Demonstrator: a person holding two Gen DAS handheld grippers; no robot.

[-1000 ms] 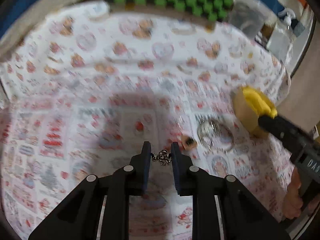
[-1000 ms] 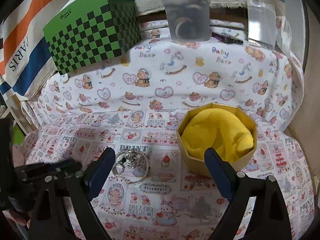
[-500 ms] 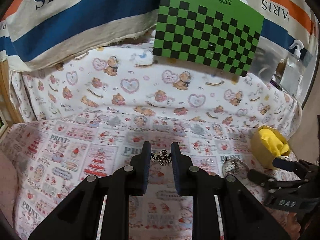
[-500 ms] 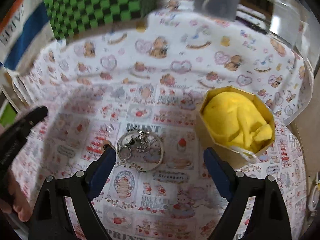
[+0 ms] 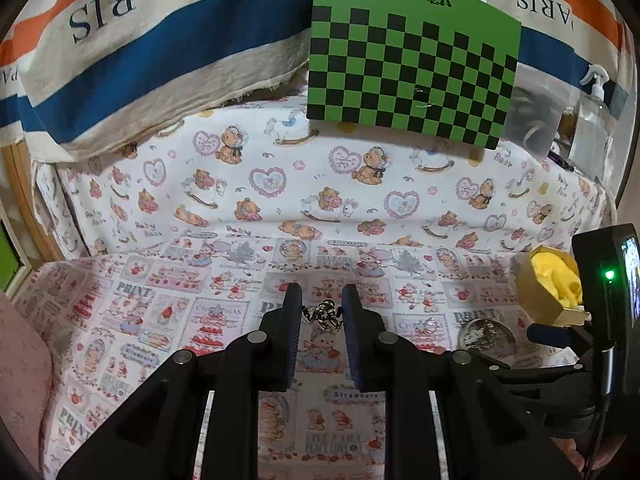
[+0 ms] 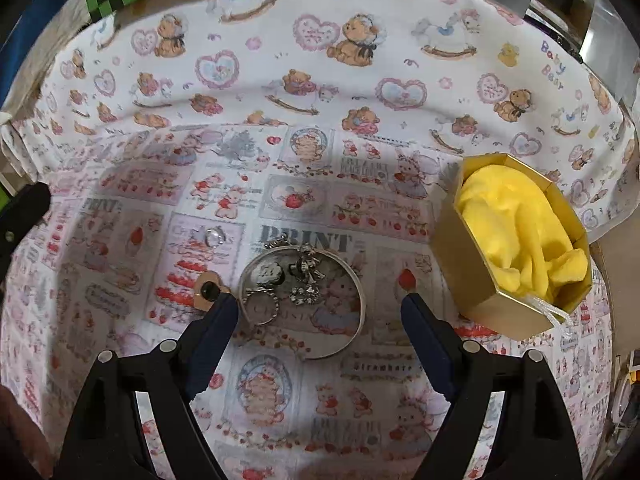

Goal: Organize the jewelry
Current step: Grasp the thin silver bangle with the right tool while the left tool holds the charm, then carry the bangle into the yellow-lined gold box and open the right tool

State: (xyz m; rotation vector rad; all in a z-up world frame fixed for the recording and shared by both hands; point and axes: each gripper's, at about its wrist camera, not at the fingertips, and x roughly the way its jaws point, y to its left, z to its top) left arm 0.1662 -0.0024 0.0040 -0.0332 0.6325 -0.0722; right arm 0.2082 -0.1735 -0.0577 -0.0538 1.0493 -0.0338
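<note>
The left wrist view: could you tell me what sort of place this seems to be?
Probably a home tabletop: a teddy-bear print cloth covers it, a striped PARIS fabric hangs behind, and a spray bottle and green checkered box stand at the back.

indoor light, moderate, warm cast. left wrist view sharp across the middle; printed cloth (image 5: 160,320) evenly lit, no hard shadows. right wrist view softer: slight motion blur, strongest toward 9 o'clock, with a broad grey shadow over the cloth from 9 to 10 o'clock. yellow fabric (image 6: 516,224) near saturated. both views show heavy fisheye bending and dark vignette at the rim.
</note>
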